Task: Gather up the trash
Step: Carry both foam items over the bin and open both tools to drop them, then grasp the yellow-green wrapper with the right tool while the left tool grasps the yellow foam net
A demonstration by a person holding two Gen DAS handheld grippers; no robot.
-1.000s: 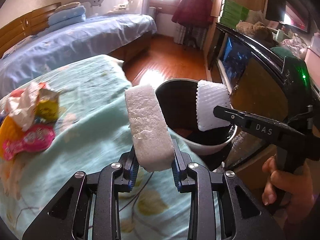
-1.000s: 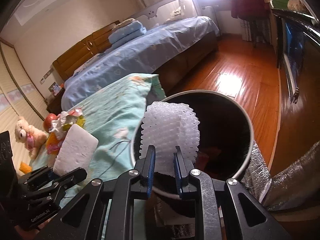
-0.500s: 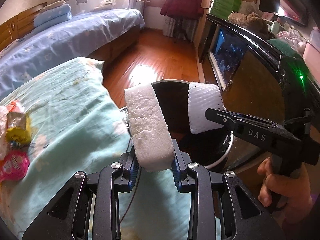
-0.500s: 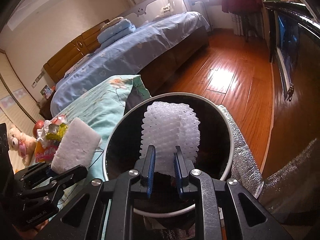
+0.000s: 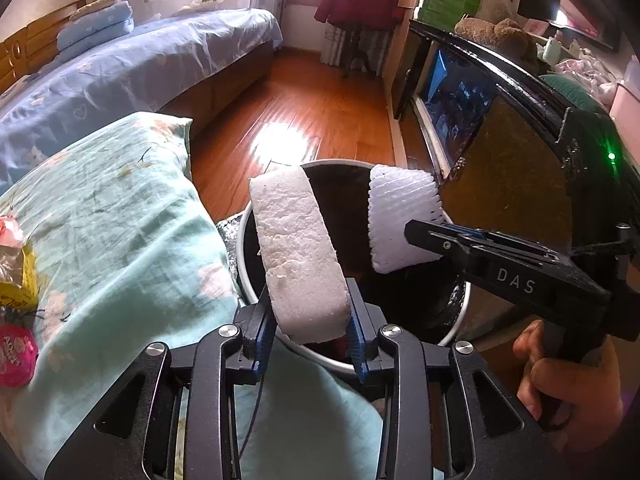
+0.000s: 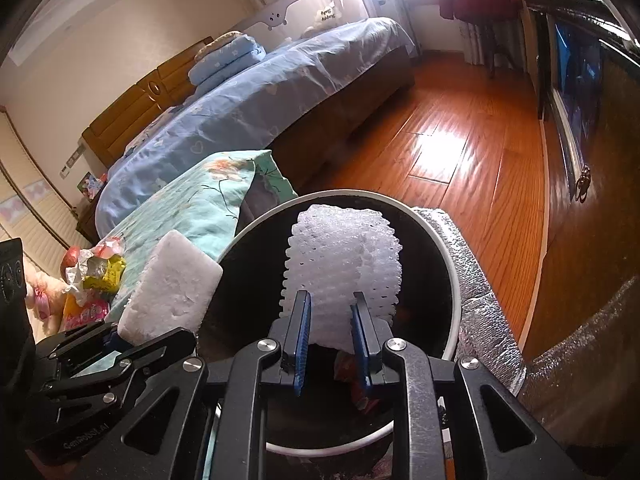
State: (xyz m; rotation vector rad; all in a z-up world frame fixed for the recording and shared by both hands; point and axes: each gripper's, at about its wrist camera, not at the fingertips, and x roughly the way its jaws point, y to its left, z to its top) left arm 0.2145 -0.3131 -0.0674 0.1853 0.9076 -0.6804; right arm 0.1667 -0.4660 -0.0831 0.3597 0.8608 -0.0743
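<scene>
My left gripper [image 5: 310,320] has a white foam block [image 5: 296,248] standing up between its blue pads, and its jaws are opening. The block hangs over the near rim of a round dark trash bin [image 5: 241,258]. To its right, my right gripper [image 5: 416,236] carries a white foam fruit net [image 5: 400,216] above the bin's mouth. In the right wrist view the net [image 6: 344,256] sits between the pads of the right gripper [image 6: 330,320], whose jaws are also opening. The bin [image 6: 452,272] lies right below. The left gripper [image 6: 120,344] and its block [image 6: 172,284] show at the left.
Crumpled wrappers [image 5: 16,280] lie on a teal flowered quilt [image 5: 120,220] left of the bin. A blue bed [image 5: 120,68] stands beyond, a dark TV cabinet [image 5: 480,100] at the right. Silver foil matting [image 6: 480,300] lies by the bin. A hand [image 5: 568,392] grips the right handle.
Both grippers have moved toward the bin, which now sits closer under them. The wrappers have slid toward the left edge. Both pairs of pads stand a little wider apart.
</scene>
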